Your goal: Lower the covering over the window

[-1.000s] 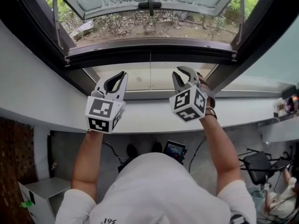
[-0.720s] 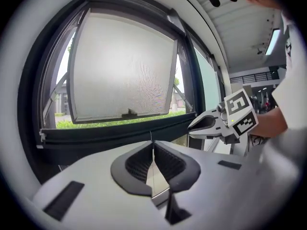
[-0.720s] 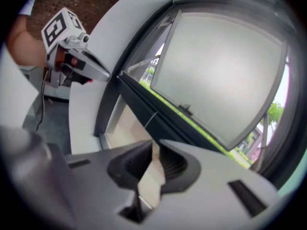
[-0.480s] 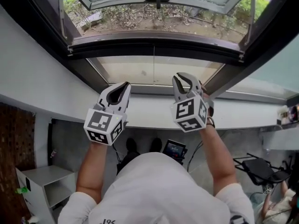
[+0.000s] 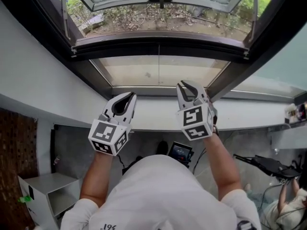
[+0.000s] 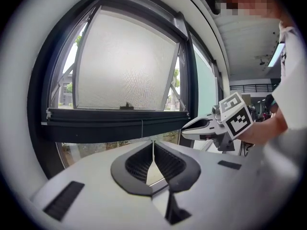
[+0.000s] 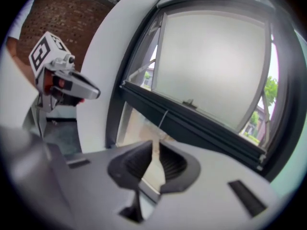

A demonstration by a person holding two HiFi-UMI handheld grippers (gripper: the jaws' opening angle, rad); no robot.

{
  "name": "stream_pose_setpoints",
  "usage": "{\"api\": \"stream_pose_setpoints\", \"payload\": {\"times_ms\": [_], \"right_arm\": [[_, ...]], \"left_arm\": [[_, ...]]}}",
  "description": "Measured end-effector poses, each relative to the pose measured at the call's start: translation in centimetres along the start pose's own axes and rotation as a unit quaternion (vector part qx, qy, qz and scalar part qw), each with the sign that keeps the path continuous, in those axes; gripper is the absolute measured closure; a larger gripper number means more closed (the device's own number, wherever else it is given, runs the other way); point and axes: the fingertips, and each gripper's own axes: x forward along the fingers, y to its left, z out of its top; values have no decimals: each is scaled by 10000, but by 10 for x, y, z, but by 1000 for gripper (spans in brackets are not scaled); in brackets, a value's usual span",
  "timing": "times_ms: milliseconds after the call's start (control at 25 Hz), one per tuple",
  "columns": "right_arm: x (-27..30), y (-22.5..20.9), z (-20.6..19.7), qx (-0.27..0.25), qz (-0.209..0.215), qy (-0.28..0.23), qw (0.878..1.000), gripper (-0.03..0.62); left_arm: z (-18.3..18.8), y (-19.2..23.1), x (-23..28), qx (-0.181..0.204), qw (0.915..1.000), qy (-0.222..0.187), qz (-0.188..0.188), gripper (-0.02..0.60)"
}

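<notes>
You backed off the window [image 5: 158, 73] with nothing gripped

Your left gripper [image 5: 129, 95] and right gripper [image 5: 184, 84] had sunk toward the sill [image 5: 153, 119] since a second before; the right jaws had just been closing to a slit, on nothing; the left sat closed, empty; the cord [image 5: 159, 63] hung untouched beyond and between them; no covering showed over the glass, so lowering looked unstarted; your forearms reached forward side by side, tips tilted slightly down.

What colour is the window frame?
The window frame is black, or very dark. It shows best in the head view.
</notes>
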Motion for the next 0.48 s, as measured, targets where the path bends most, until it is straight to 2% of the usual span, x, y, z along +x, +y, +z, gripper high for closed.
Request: {"api": "stream_pose_setpoints", "payload": {"times_ms": [480], "right_arm": [[-31, 68, 6, 536, -178, -18, 9984, 539]], "left_arm": [[-27, -1, -65, -150, 9991, 66, -393, 554]]}}
